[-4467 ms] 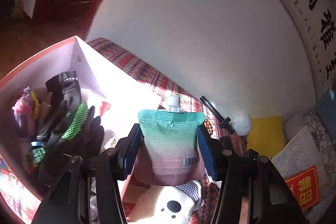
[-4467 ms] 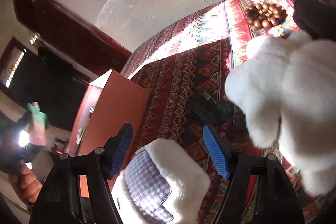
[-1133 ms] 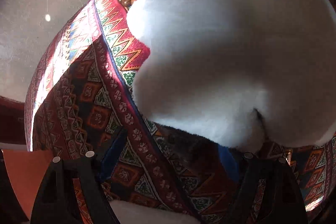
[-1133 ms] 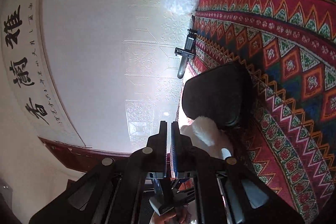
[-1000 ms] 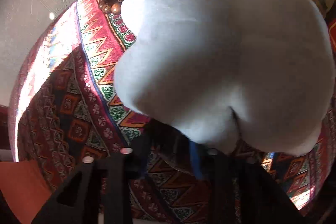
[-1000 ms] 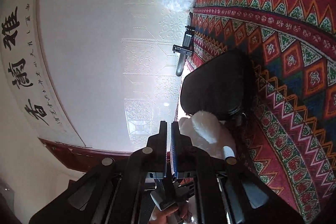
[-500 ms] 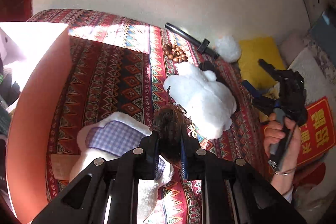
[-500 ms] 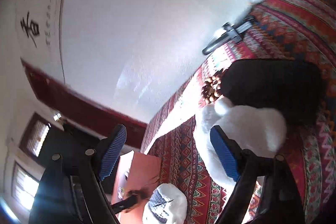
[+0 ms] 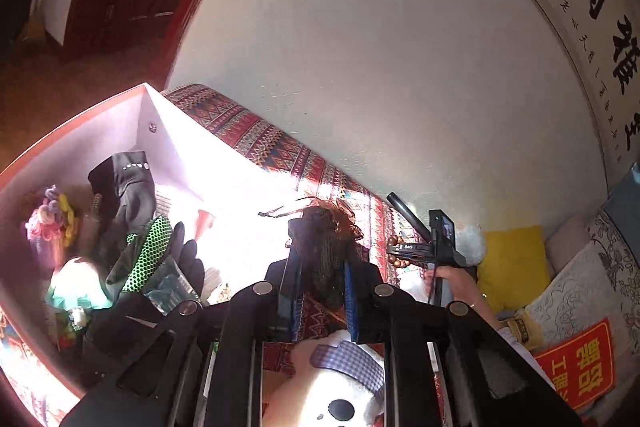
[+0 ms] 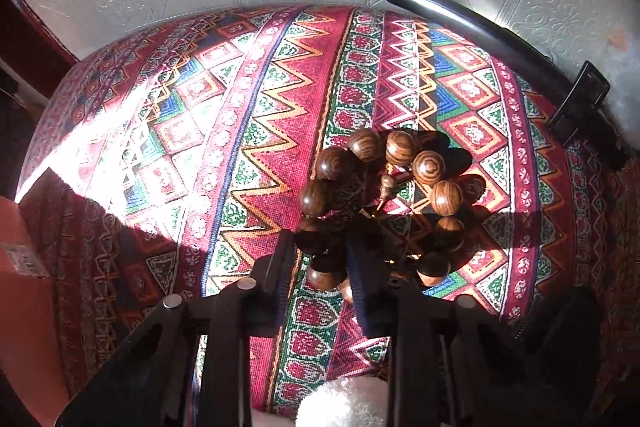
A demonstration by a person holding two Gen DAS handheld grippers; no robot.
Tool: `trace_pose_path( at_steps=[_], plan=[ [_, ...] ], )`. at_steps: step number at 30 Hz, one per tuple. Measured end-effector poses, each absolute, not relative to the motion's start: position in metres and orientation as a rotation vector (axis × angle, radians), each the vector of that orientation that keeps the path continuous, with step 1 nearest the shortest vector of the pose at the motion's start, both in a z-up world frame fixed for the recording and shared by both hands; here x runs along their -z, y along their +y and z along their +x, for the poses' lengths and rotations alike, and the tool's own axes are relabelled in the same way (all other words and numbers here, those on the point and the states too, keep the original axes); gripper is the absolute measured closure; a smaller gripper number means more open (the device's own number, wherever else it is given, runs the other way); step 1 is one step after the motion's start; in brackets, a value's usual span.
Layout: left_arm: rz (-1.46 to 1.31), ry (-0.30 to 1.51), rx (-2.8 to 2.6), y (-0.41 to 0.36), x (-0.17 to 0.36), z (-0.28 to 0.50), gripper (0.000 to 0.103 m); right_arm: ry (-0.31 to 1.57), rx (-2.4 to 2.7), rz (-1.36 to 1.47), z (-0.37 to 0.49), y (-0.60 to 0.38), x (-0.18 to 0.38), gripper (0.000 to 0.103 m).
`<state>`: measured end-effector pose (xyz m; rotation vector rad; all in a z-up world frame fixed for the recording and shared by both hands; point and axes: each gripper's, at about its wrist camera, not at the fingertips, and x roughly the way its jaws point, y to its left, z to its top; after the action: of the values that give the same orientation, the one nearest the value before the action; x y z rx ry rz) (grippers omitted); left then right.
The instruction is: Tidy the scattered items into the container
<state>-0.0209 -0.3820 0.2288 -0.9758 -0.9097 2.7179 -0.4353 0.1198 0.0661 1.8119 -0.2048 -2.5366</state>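
My left gripper (image 9: 320,301) is shut on a dark brown mesh hair piece (image 9: 326,247) and holds it up beside the red box (image 9: 140,99). The box has a white inside and holds black gloves (image 9: 128,195), a teal pouch (image 9: 76,287) and colourful bits. My right gripper (image 10: 322,267) is down on the patterned cloth, its jaws closed around the near side of a wooden bead bracelet (image 10: 400,195). The right gripper also shows in the left wrist view (image 9: 420,249) by the beads.
A white plush with a checked patch (image 9: 340,379) lies under my left gripper. A black rod with a clip (image 10: 500,43) lies along the white wall. White plush fur (image 10: 344,403) sits near my right gripper. Cushions (image 9: 508,263) are at the right.
My left gripper has lifted the hair piece off the cloth and swung it towards the box. My right gripper has dropped onto the bead bracelet and closed around its near side.
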Motion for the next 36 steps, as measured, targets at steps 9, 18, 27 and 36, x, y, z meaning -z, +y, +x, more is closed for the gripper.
trace_pose_path(
  at_steps=[9,18,27,36],
  plan=[
    [-0.847,-0.964,-2.931,-0.448,-0.242,0.034,0.09,-0.239,2.432,1.393,-0.34,0.043,-0.23,0.086],
    [-0.996,-0.973,-2.901,-0.479,-0.214,0.029,0.074,-0.084,2.202,1.105,-0.291,-0.171,-0.333,0.084],
    [-0.831,-1.036,-2.991,-0.505,-0.229,0.065,0.023,0.052,2.362,1.127,-0.278,-0.18,-0.322,0.038],
    [-0.871,-0.972,-2.977,-0.48,-0.231,0.055,0.023,0.27,2.639,1.844,-0.364,0.001,-0.157,0.038]
  ],
)
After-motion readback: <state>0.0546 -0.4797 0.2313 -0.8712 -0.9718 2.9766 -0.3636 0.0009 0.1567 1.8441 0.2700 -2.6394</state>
